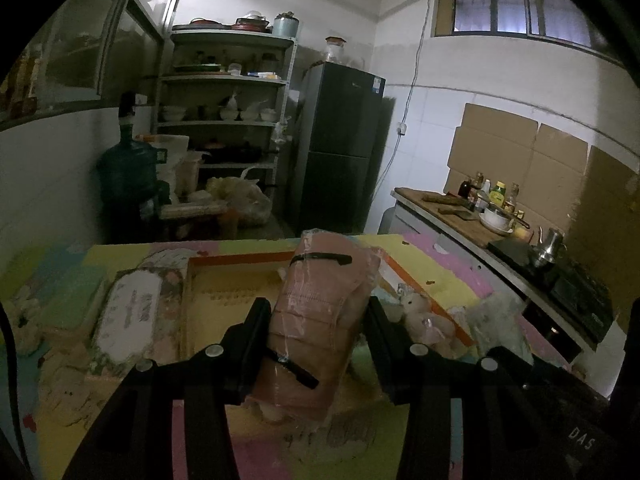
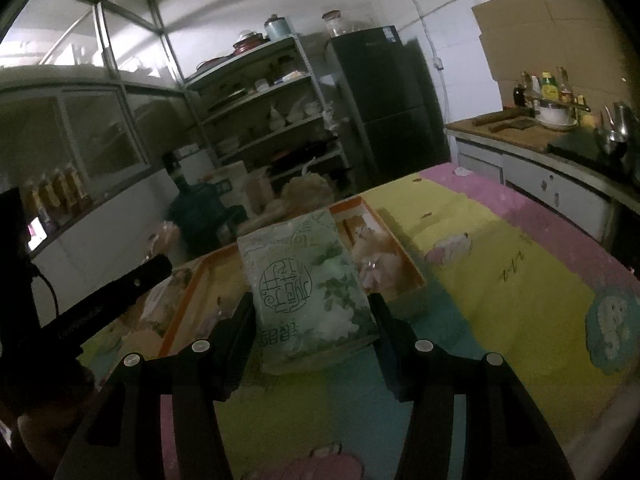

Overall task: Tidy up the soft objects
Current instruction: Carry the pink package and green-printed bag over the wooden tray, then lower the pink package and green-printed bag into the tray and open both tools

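Left wrist: pink bundle (image 1: 316,320) clamped between tongs (image 1: 318,316).

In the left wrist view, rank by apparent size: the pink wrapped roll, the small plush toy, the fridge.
1. Fridge and pink wrapped roll: about alike; the roll sits close to the camera, so unranked.
2. Small plush toy: clearly smallest.

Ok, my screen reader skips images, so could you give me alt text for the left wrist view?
The left tongs grip a pink plastic-wrapped roll above an orange-rimmed tray on a pastel mat. A small plush toy lies by the tray's right edge; shelves and a dark fridge stand behind.
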`<state>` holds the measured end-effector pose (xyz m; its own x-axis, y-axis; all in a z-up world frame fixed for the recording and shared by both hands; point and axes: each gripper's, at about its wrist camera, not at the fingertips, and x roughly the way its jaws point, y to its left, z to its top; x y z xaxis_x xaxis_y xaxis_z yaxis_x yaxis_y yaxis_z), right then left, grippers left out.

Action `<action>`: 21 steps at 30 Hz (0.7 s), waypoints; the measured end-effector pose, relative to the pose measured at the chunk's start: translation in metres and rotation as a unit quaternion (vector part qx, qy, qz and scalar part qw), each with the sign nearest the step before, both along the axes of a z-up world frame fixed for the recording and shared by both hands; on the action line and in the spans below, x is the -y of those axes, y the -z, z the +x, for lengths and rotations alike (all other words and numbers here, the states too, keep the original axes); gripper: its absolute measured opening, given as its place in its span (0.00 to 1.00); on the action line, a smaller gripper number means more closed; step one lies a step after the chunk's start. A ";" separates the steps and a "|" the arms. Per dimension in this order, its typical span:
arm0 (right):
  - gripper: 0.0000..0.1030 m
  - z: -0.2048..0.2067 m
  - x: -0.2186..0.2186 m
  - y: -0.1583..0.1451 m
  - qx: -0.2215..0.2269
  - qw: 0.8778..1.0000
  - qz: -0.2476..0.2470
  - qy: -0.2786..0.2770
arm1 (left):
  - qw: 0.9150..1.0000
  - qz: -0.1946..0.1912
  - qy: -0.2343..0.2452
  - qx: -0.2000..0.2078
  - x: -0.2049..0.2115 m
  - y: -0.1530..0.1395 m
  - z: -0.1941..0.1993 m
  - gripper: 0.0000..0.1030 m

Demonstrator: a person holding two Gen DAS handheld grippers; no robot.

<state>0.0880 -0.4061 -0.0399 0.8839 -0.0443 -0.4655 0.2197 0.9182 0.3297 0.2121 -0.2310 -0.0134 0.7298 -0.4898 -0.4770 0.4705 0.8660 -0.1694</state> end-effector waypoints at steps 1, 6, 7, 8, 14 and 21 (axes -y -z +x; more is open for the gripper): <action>0.54 0.004 0.002 -0.001 0.000 1.000 -0.001 -0.001 | 1.000 0.000 0.000 -0.001 0.003 0.000 0.002 0.46; 0.54 0.026 0.011 -0.003 -0.007 1.000 -0.008 -0.005 | 1.000 0.005 0.008 -0.013 0.024 0.005 0.019 0.46; 0.55 0.032 0.013 -0.003 -0.010 1.000 -0.009 -0.006 | 1.000 0.007 0.009 -0.015 0.028 0.007 0.022 0.46; 0.55 0.036 0.015 -0.002 -0.013 1.000 -0.010 -0.006 | 1.000 0.009 0.011 -0.019 0.032 0.009 0.025 0.46; 0.55 0.062 0.023 0.010 -0.036 0.999 -0.011 -0.003 | 0.999 0.018 0.012 -0.043 0.050 0.023 0.046 0.46; 0.55 0.086 0.029 0.026 -0.070 0.997 -0.012 -0.010 | 0.997 0.034 0.019 -0.074 0.063 0.041 0.066 0.46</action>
<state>0.1736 -0.4346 -0.0658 0.8116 -0.0401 -0.5828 0.2431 0.9304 0.2745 0.2779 -0.2944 -0.0549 0.6309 -0.4782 -0.6110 0.4770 0.8601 -0.1805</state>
